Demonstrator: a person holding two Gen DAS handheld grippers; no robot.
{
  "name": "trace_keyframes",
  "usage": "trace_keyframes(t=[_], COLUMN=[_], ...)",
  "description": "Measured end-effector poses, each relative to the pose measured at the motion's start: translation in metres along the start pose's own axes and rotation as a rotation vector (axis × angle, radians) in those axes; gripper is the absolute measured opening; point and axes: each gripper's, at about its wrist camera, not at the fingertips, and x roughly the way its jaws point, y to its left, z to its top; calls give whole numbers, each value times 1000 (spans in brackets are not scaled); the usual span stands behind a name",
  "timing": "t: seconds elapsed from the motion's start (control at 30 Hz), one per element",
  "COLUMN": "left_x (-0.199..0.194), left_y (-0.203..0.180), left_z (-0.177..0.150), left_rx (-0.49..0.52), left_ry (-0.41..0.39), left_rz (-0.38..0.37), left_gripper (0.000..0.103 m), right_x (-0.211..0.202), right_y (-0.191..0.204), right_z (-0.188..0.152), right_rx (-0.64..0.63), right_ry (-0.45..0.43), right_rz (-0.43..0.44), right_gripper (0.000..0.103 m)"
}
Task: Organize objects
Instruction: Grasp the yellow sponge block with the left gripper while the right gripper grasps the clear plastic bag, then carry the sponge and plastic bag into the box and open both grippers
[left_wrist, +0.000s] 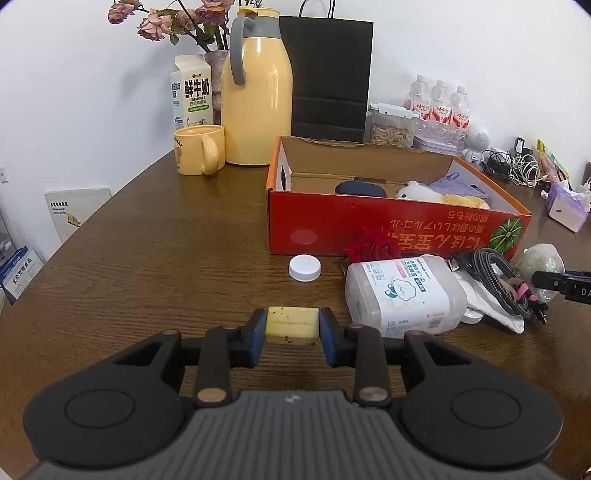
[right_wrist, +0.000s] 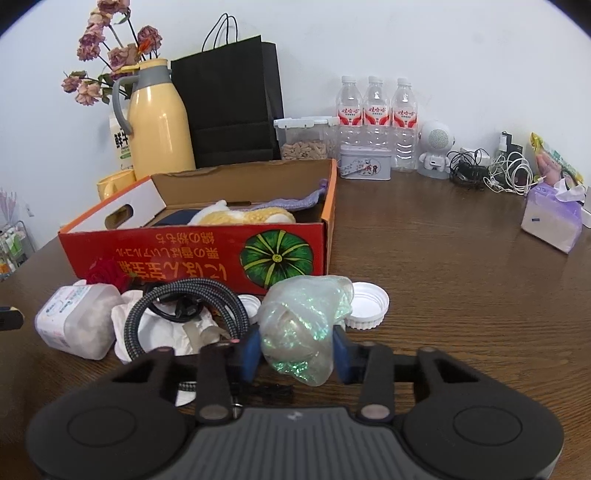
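My left gripper (left_wrist: 292, 326) is shut on a yellow block (left_wrist: 291, 325) just above the wooden table (left_wrist: 147, 266). My right gripper (right_wrist: 295, 350) is shut on a crumpled iridescent plastic bag (right_wrist: 304, 317) in front of the red cardboard box (right_wrist: 192, 254). The box (left_wrist: 391, 229) holds a plush toy (right_wrist: 240, 216), a dark case (left_wrist: 360, 189) and a purple cloth (left_wrist: 458, 182). Before the box lie a clear wipes tub (left_wrist: 402, 295), a braided cable (right_wrist: 192, 299), a red rose (left_wrist: 376, 245), crumpled white paper (right_wrist: 162, 332) and white lids (left_wrist: 304, 268) (right_wrist: 367, 304).
At the back stand a yellow thermos (left_wrist: 256, 96), yellow mug (left_wrist: 199, 149), milk carton (left_wrist: 192, 92), black paper bag (left_wrist: 328, 77), three water bottles (right_wrist: 376, 118), a snack container (right_wrist: 304, 138), a tin (right_wrist: 364, 162), a small robot speaker (right_wrist: 436, 147), cables (right_wrist: 495, 170) and tissues (right_wrist: 552, 218).
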Motion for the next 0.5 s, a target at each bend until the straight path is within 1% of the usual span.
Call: trace_keyframes(t=[0.27,0.5], left_x=[1,-2], left_y=[1,-2], left_z=[14,47], left_rx=[6,39], left_ry=[-33,-132], left_rz=[-3,-5], left_gripper=[31,31], right_x=[-18,-31], right_y=[2,16], right_z=[11,39], right_rx=[-22,-64], right_ry=[-79,-171], right_rz=[14,54], right_gripper=[28,28])
